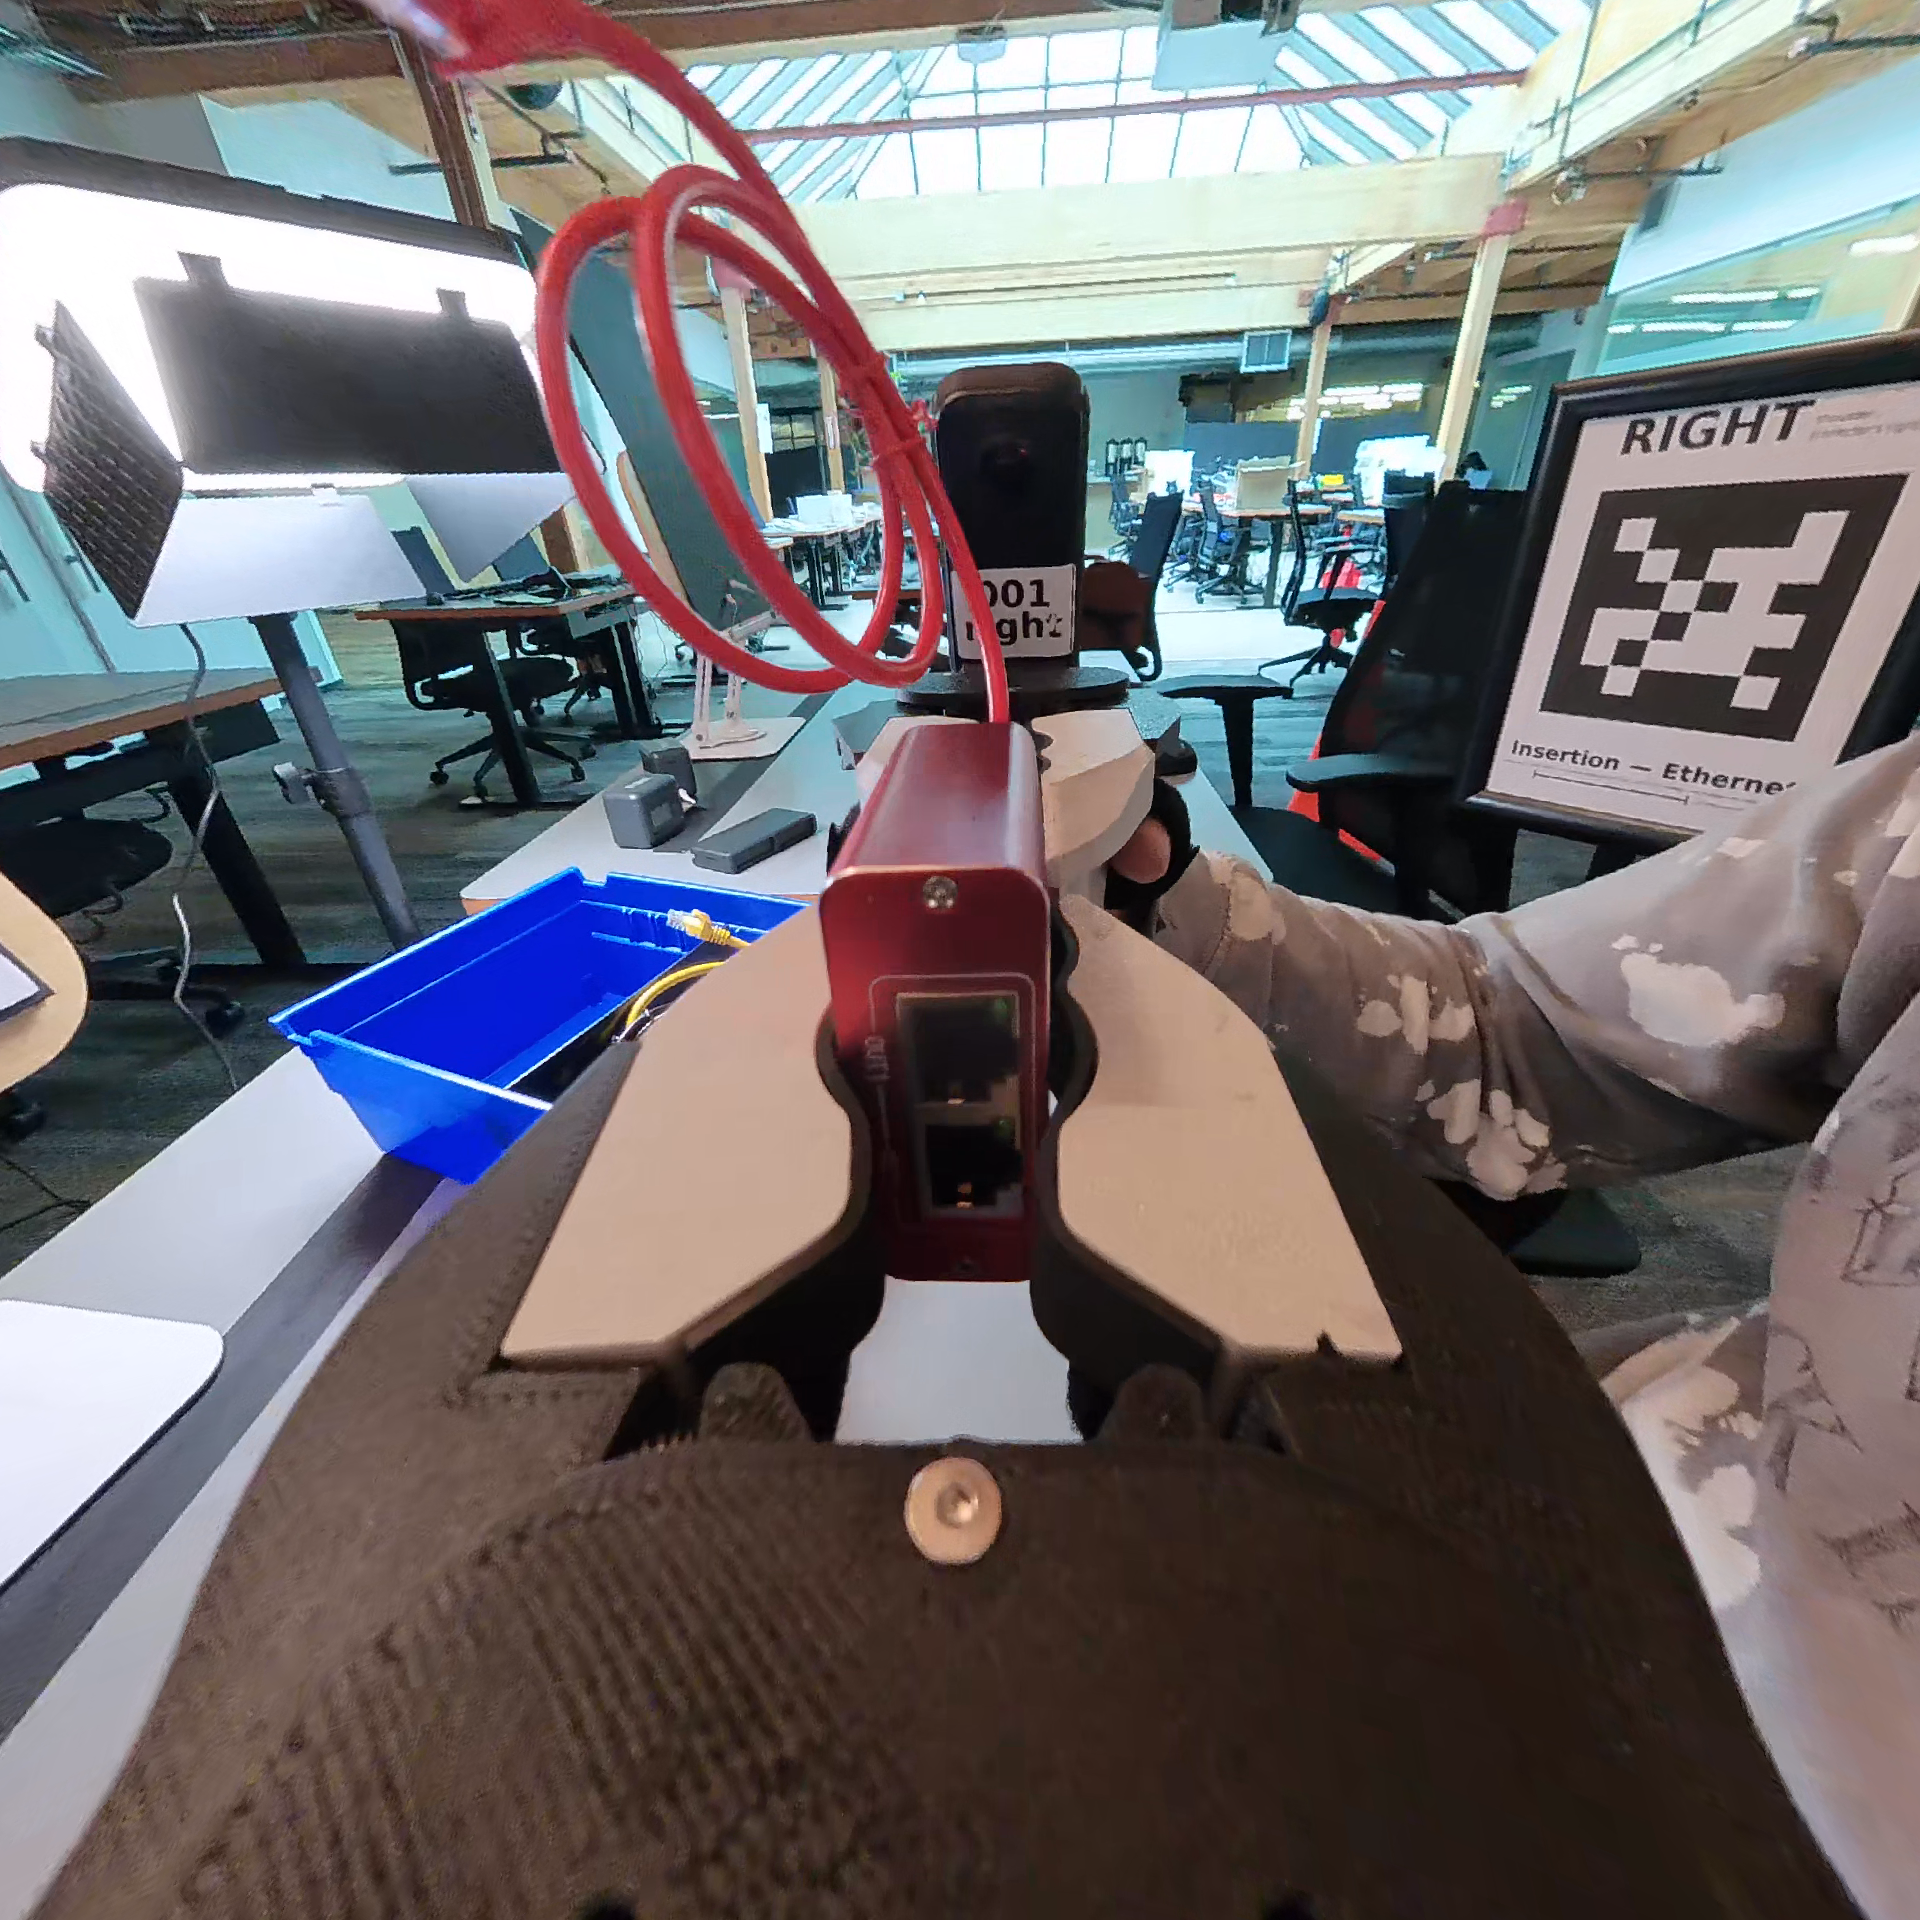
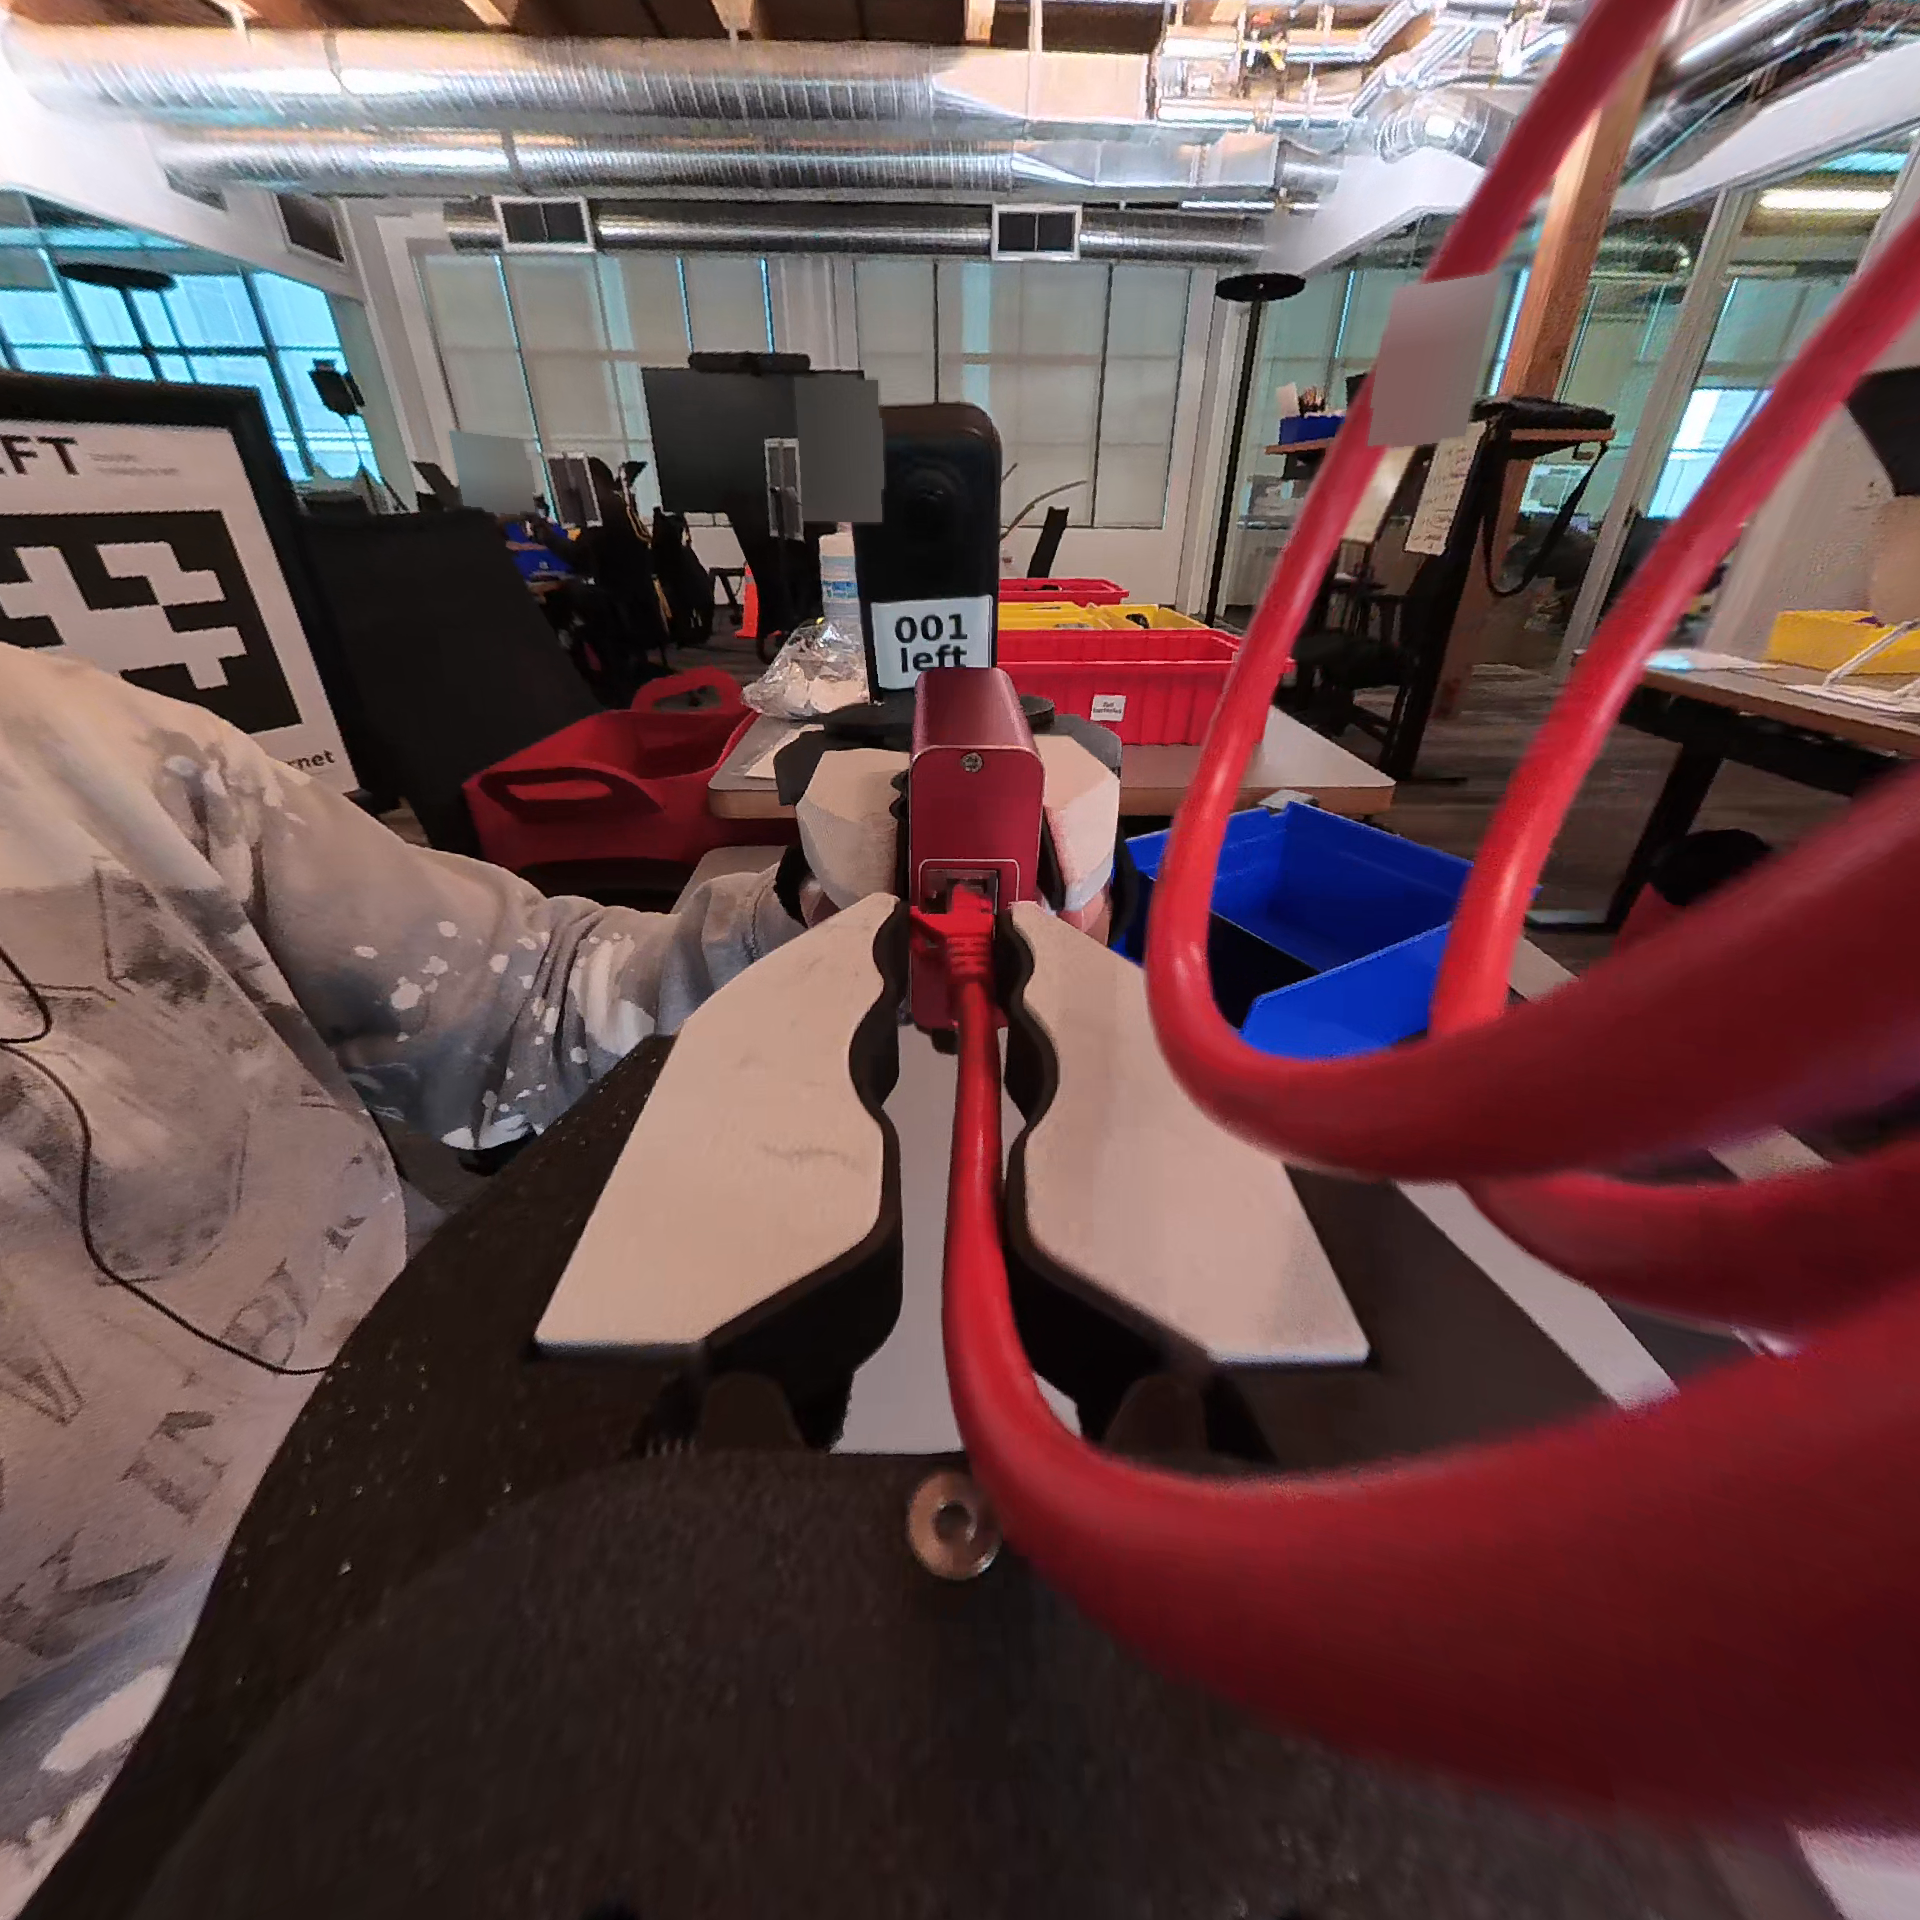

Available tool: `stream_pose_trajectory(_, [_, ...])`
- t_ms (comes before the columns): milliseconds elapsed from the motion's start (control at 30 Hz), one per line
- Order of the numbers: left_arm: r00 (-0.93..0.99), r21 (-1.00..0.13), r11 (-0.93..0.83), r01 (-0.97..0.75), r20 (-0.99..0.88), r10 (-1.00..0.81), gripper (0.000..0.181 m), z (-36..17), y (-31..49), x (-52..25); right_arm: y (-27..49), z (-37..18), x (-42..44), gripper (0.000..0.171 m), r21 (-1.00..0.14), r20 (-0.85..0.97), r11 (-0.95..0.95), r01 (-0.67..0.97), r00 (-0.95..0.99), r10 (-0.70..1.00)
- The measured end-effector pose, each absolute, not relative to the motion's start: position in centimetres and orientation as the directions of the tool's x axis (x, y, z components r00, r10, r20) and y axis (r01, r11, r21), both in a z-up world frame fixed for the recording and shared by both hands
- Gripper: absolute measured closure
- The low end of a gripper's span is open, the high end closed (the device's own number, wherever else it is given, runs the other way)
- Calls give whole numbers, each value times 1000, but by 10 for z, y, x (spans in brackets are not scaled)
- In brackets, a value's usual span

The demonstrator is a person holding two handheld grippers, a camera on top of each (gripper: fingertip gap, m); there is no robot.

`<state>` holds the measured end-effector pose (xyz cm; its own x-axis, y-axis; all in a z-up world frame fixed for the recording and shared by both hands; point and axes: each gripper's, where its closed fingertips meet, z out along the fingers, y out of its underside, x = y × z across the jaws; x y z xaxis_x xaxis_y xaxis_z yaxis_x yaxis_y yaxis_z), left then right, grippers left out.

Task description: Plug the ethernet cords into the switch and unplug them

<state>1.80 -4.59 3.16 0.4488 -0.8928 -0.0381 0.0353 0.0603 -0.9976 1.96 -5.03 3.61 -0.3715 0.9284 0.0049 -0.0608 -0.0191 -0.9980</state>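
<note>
My left gripper (image 1: 951,997) is shut on the red switch (image 1: 935,821) and holds it above the table. Two empty ports face the left wrist camera. A red ethernet cord (image 1: 727,416) enters the switch's far end and coils above it. In the right wrist view my right gripper (image 2: 956,935) is shut on the red cord's plug (image 2: 961,930), which sits in the port of the switch (image 2: 971,790). The cord (image 2: 1351,1091) loops off to the right. Each gripper faces the other across the switch.
A blue bin (image 1: 447,1039) on the white table (image 1: 208,1195) holds a yellow cord (image 1: 707,925); the bin also shows in the right wrist view (image 2: 1340,997). A person's patterned sleeve (image 1: 1507,1018) reaches in from the right. A framed marker board (image 1: 1714,603) stands behind.
</note>
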Motion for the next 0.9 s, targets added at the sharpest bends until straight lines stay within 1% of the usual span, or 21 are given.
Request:
stream_pose_trajectory(233, [414,-994,-3,109,49,-909,150,31,-42,22,-48,35,24,154,-998,16,-10,-66,-379,925])
stream_pose_trajectory(400, [400,-991,-34,130,84,-913,150,30,-42,23,-47,35,25,156,-999,23,3,-53,-369,929])
stream_pose_trajectory(567, [404,-988,-61,143,115,-907,151,29,-40,23,-43,33,24,156,-997,81,71,-45,-326,942])
stream_pose_trajectory(733, [452,-995,1,103,46,-891,151,28,-38,19,-40,32,19,157,-986,167,166,-27,-261,951])
stream_pose_trajectory(833, [489,-994,58,97,-3,-872,151,33,-38,15,-38,34,15,156,-982,189,187,-33,-214,958])
stream_pose_trajectory(900, [535,-991,121,56,-72,-842,151,35,-37,13,-35,33,12,156,-983,185,181,-38,-193,964])
